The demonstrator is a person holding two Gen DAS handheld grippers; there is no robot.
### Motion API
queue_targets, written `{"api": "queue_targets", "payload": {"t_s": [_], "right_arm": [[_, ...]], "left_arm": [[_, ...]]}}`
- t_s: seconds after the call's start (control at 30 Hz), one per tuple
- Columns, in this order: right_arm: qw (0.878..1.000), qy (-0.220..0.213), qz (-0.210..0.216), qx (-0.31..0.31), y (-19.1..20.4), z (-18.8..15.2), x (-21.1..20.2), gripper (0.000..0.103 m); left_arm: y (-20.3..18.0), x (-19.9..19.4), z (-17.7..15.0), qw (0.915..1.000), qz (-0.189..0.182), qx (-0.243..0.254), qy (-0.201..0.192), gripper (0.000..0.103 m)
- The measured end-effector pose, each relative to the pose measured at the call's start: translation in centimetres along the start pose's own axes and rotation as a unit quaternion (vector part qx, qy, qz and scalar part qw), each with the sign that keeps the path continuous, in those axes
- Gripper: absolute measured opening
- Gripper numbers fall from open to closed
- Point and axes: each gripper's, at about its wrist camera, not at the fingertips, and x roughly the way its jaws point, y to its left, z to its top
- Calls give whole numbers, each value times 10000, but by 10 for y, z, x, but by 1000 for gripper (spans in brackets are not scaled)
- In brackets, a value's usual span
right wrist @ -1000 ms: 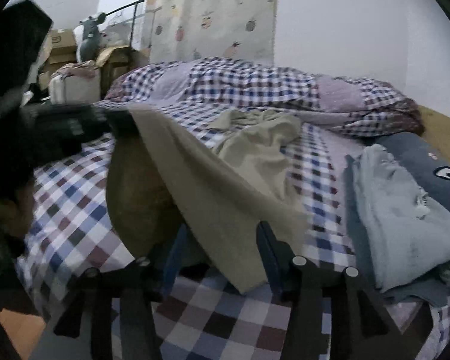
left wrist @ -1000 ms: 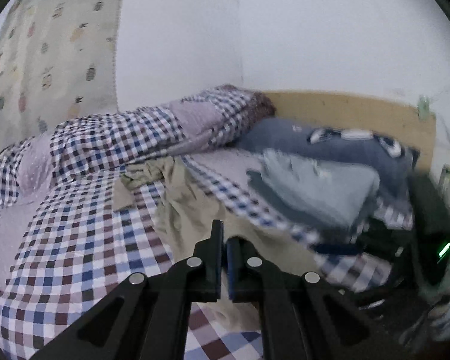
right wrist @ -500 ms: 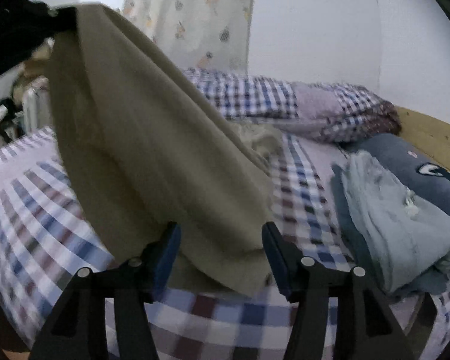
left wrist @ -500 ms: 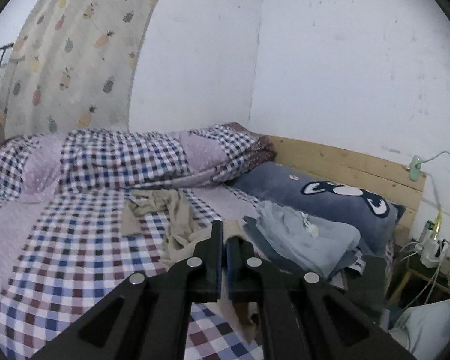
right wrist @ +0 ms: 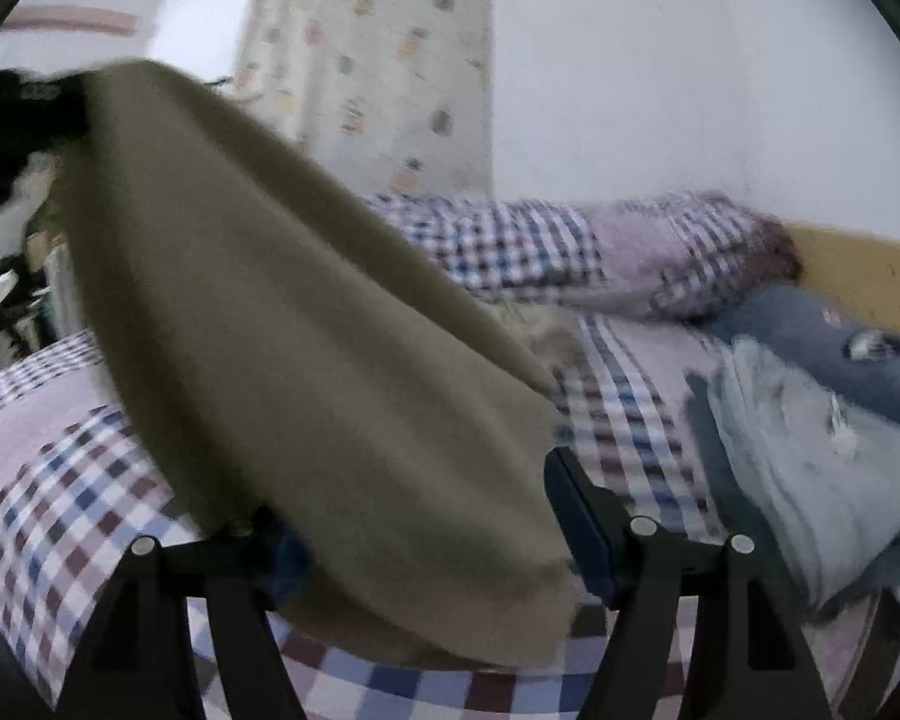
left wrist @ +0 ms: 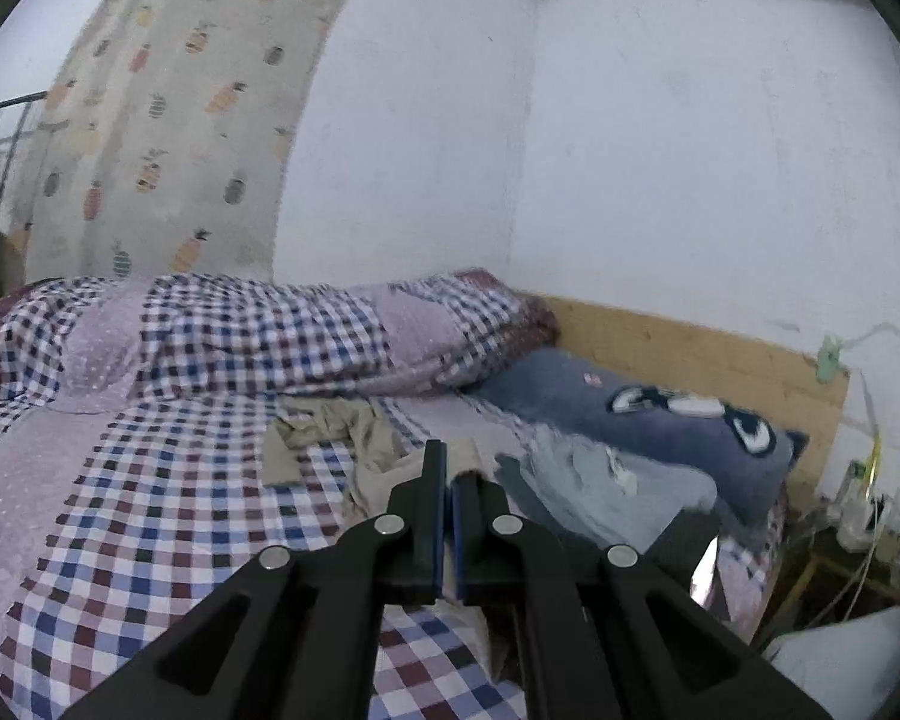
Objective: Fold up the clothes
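Note:
A khaki garment [right wrist: 306,348] hangs stretched and lifted over the checked bed [left wrist: 120,510]. Its top corner is held at the upper left of the right wrist view by my left gripper [right wrist: 24,114], seen there as a dark blur. In the left wrist view the left gripper [left wrist: 448,468] is shut, with a bit of khaki cloth beside its tips. The rest of the garment [left wrist: 342,438] lies crumpled on the sheet beyond. My right gripper [right wrist: 420,528] is open wide, and the hanging cloth drapes between its fingers, hiding the left one.
Folded grey-blue clothes [left wrist: 600,492] are stacked at the right of the bed, against a blue pillow [left wrist: 660,414]. A rolled checked quilt [left wrist: 258,330] lies along the far wall. A wooden headboard [left wrist: 690,354] and a bedside stand with cables [left wrist: 858,516] are at the right.
My left gripper has risen and tilted up, lifting the khaki garment's corner higher. The cloth now hangs more steeply over the open right gripper, which has stayed low.

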Motion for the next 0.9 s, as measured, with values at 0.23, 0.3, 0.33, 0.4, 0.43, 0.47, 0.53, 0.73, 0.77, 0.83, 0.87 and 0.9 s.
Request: {"api": "queue_targets", "payload": {"t_s": [0.23,0.3,0.33,0.4,0.43,0.47,0.53,0.73,0.77,0.83,0.87,0.9], "right_arm": [[9936,563,-535,819,-51,-9,35,74],[9916,653,-655,906,-58,-11,42,75],[9917,655,-694,859,-57,-11,43,75],[9918,760,-609,828,-49,-14,51,75],[9918,799,-517,856,-45,-16,52,75],[9919,854,-365,868,-38,-18,55,75],[9938,925,-213,580,-13,-23,59,75],[9944,1055,-21,2,25,-32,75,74],[9939,1088,-114,116,22,-33,76,74],[9926,1088,-251,486,7,-32,75,74],[9921,1024,-353,631,-2,-29,72,74],[9914,952,-459,770,-11,-26,69,74]], "left_arm": [[47,-44,16,9963,315,-587,-540,0],[54,-52,17,9953,356,-678,-597,0],[59,-56,17,9948,374,-720,-616,0],[66,-62,18,9936,394,-829,-651,0],[68,-65,19,9932,377,-873,-669,0],[70,-69,20,9930,392,-876,-694,0],[72,-75,22,9924,416,-884,-746,0],[86,-104,34,9855,601,-1093,-1152,0],[90,-109,35,9837,627,-1164,-1219,0],[97,-117,37,9807,690,-1278,-1312,0],[101,-119,37,9795,731,-1316,-1337,0],[104,-120,36,9788,747,-1359,-1337,0]]}}
